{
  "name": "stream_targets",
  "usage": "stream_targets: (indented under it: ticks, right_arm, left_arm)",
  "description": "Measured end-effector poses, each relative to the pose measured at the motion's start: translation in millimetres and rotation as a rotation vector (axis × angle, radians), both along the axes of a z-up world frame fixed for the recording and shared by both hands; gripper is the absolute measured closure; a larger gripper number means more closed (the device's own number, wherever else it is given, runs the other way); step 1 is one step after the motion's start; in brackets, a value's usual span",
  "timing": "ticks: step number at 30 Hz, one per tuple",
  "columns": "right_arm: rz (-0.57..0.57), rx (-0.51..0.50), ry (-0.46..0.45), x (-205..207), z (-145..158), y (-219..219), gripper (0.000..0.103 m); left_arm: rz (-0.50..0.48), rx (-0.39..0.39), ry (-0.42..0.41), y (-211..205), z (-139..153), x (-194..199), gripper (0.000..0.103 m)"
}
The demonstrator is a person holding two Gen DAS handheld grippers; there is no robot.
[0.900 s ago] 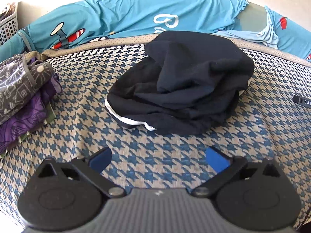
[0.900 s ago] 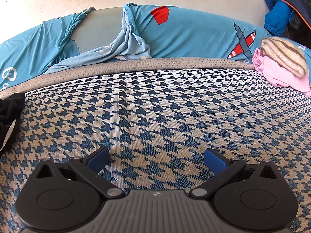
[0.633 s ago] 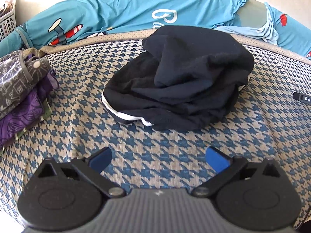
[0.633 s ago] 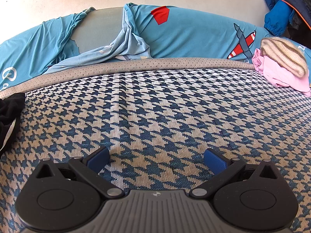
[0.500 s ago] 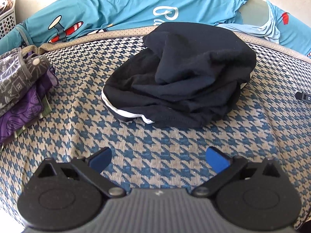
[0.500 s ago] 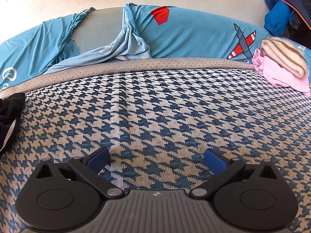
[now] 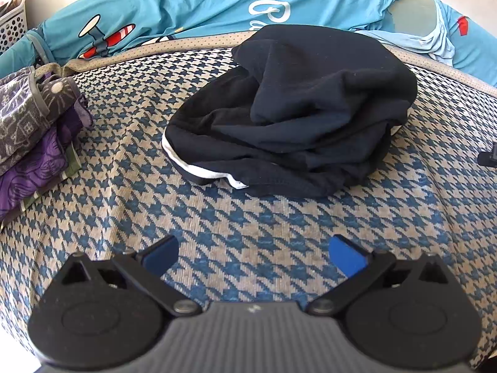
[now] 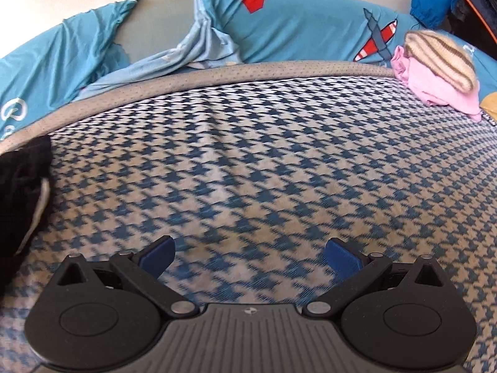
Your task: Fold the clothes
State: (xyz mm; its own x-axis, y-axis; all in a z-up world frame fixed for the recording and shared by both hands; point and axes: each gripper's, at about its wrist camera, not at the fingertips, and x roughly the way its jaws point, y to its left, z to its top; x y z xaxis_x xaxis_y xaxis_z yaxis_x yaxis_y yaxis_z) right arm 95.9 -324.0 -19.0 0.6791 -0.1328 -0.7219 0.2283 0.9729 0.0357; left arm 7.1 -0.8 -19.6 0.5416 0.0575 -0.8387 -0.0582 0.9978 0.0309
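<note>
At nine o'clock in the left wrist view, a folded purple and grey stack (image 7: pixel 34 136) lies on the houndstooth surface (image 7: pixel 124 186). A crumpled black garment (image 7: pixel 289 115) with white trim sits toward twelve o'clock of the left tool (image 7: pixel 253 253), whose jaws gape empty. The right tool (image 8: pixel 250 256) is spread wide over bare weave; pink clothes (image 8: pixel 435 87) lie at two o'clock.

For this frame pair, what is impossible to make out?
- Black garment: crumpled, so its type is unreadable; right wrist view cuts it off at the left edge.
- Dark object: cut off by the left wrist view's right edge.
- White lettering on the teal cover: half hidden behind the garment.
</note>
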Motion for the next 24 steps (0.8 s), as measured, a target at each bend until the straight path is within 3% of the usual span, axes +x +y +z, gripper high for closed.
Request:
stream_targets:
  ticks: [5,10,18,24]
  right_arm:
    - [0.026,0.095,0.013,-23,15,26,0.0]
    - [0.055,0.206,0.064,-65,8,57,0.0]
    - [0.249,0.016,0.054,-128,12,96,0.0]
    - [0.285,0.025,0.086,-133,8,103,0.0]
  left_arm:
    - [0.042,0.0,0.013,8,-3,4,0.0]
    - [0.071,0.044,-0.002,11,-4,4,0.0]
    - [0.029,0.095,-0.025,6,-6,-11,0.0]
    - [0.013,0.058,-0.007,10,-12,-35,0.0]
